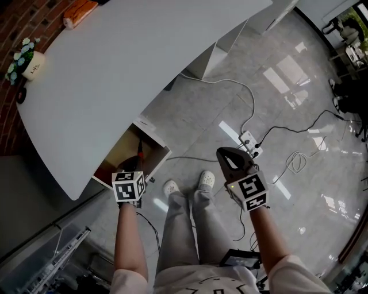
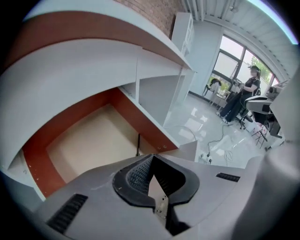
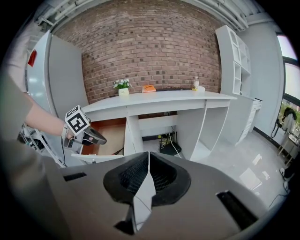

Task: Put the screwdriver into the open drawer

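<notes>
The open drawer (image 1: 153,150) juts out from under the white desk, with a beige floor (image 2: 93,140) and red-brown walls. A thin dark screwdriver (image 2: 138,144) lies inside it against the right wall, also seen as a dark stick (image 1: 140,150) in the head view. My left gripper (image 1: 137,169) hovers just at the drawer's front, shut with nothing between its jaws (image 2: 151,160). My right gripper (image 1: 225,154) is held over the floor to the right, away from the drawer, also shut and empty (image 3: 149,157). The left gripper (image 3: 86,136) shows in the right gripper view in front of the drawer.
A white desk top (image 1: 132,63) overhangs the drawer, with a flower pot (image 1: 27,62) and an orange object (image 1: 79,12) near the brick wall. Cables and a power strip (image 1: 250,142) lie on the grey floor. A person (image 2: 243,96) stands far off by the windows.
</notes>
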